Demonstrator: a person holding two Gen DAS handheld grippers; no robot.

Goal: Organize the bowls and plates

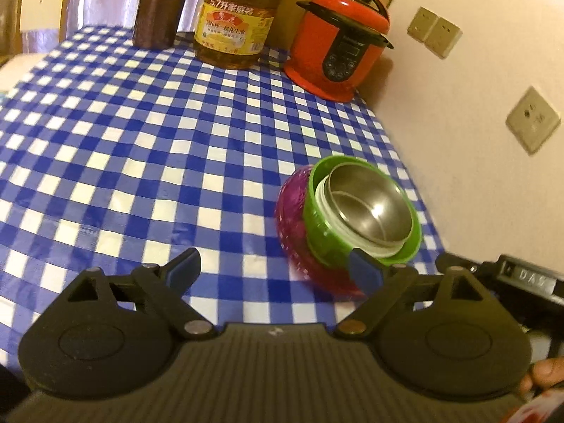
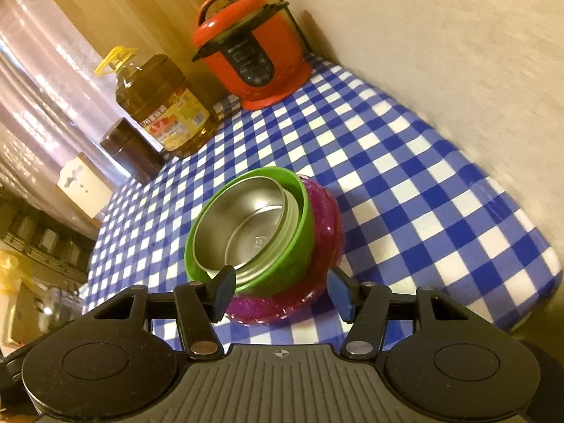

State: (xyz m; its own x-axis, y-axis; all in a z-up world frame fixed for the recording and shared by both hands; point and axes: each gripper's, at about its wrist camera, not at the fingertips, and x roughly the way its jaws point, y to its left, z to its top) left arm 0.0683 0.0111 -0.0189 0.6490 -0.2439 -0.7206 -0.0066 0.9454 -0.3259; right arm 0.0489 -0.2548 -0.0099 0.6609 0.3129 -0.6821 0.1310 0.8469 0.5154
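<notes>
A stack of nested dishes stands on the blue-and-white checked tablecloth (image 1: 148, 148): a steel bowl (image 1: 370, 208) inside a green bowl (image 1: 326, 236), inside a purple patterned bowl (image 1: 292, 211). In the right wrist view the steel bowl (image 2: 246, 225), green bowl (image 2: 299, 243) and purple bowl (image 2: 328, 232) sit just beyond my right gripper (image 2: 282, 290), which is open with its jaws on either side of the stack's near edge. My left gripper (image 1: 275, 269) is open and empty; its right fingertip (image 1: 365, 273) is close to the stack's near side.
A red electric cooker (image 1: 338, 46), a large oil bottle (image 1: 236, 21) and a brown canister (image 1: 158, 7) stand at the table's far edge. A wall with sockets (image 1: 532, 120) runs along the right side. The table's right edge (image 2: 521, 282) is near the stack.
</notes>
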